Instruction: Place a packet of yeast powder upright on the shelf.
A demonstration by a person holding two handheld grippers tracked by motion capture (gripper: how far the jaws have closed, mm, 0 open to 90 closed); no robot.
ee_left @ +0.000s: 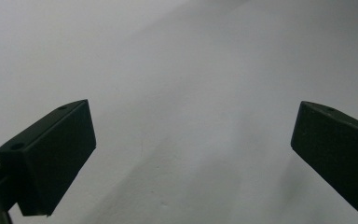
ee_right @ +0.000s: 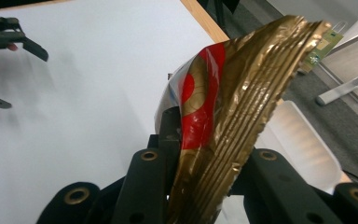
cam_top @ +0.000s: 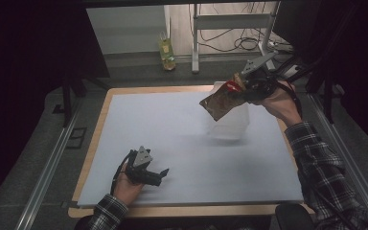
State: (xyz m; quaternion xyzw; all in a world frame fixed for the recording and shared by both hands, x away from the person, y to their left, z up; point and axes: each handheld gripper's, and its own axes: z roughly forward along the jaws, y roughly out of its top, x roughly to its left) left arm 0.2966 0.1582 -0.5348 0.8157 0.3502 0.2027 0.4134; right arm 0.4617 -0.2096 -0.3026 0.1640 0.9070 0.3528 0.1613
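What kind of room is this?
Probably a lab or workshop for recording tests. A work table covered with a white sheet stands between metal rails, loose cables lie on the floor behind, and a person works with a hand-held gripper.

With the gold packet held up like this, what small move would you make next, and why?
Probably lower the right claw a little toward the clear bin. The gold packet hangs clamped above the bin's opening, and the left claw rests open on the table.
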